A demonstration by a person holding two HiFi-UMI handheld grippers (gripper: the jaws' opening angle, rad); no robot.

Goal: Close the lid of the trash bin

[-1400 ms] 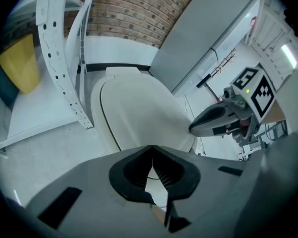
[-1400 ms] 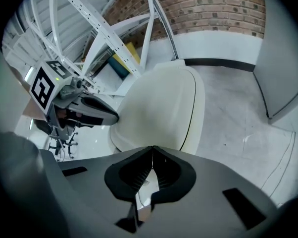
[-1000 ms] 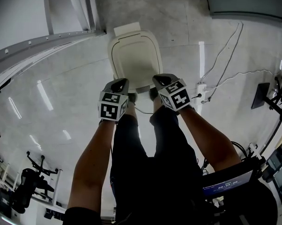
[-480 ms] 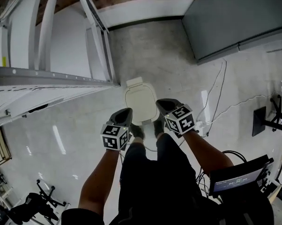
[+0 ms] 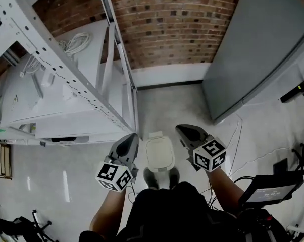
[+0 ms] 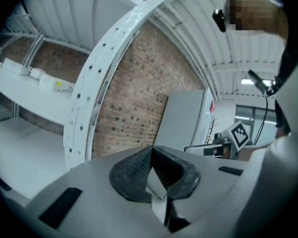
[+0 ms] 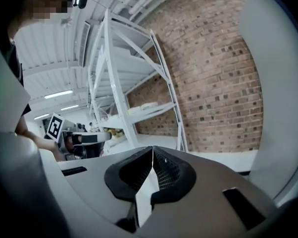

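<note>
The white trash bin [image 5: 158, 153] stands on the grey floor far below, just in front of the person's feet, and its lid lies flat and closed. My left gripper [image 5: 130, 139] is held up at the bin's left with its jaws shut and nothing between them. My right gripper [image 5: 182, 130] hangs at the bin's right, also shut and empty. Both are well above the bin and touch nothing. In the left gripper view the left gripper's [image 6: 152, 150] jaws meet in front of a brick wall. The right gripper view shows the right gripper's [image 7: 153, 150] jaws pressed together.
A white metal shelving rack [image 5: 66, 74] fills the left side, close to the bin. A brick wall [image 5: 177, 19] closes the back and a grey cabinet [image 5: 258, 49] stands at the right. Cables [image 5: 239, 135] and a monitor [image 5: 268, 190] lie at the right on the floor.
The head view has risen and pulled back, so the bin looks much smaller. Both grippers have lifted away from the lid, which stays closed.
</note>
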